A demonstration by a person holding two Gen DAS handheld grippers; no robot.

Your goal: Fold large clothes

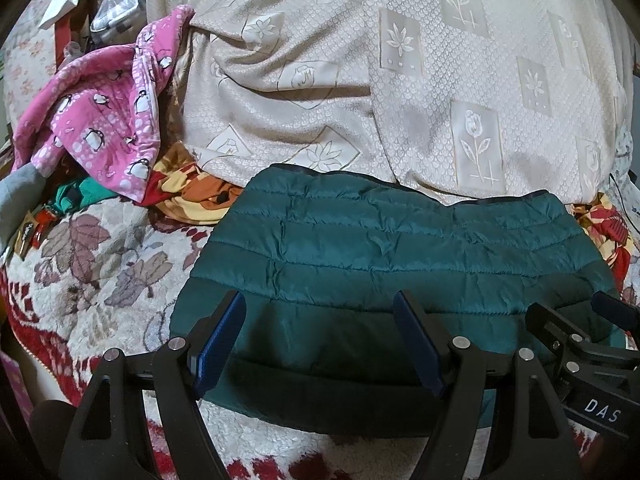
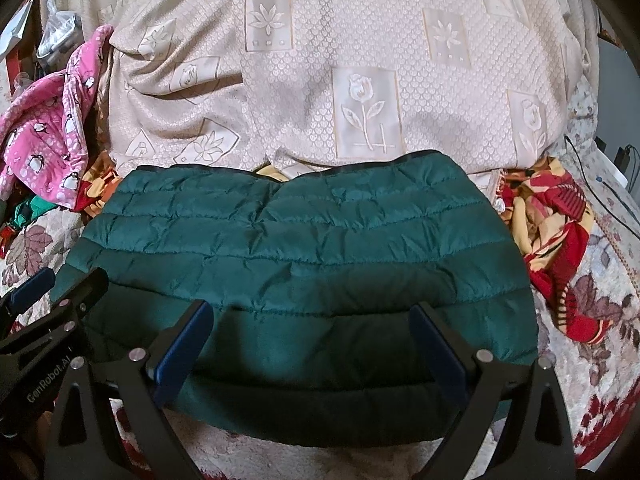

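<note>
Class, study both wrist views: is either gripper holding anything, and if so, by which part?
Nothing is held. The left gripper and right gripper both stand wide open over the near edge of the folded green quilted jacket, their fingers gripping no fabric.

Left tongs [image 1: 320, 344], right tongs [image 2: 312, 348]: black frames, blue pads [image 1: 218, 344], silver screws (white lettering "DAS", "GenRobot.AI").

One green quilted jacket [image 2: 296, 264], two grippers, left gripper [image 1: 320, 344] and right gripper [image 2: 308, 344], one pink penguin garment [image 1: 100, 116] at ten o'clock, one cream bedspread [image 1: 400, 80].
</note>
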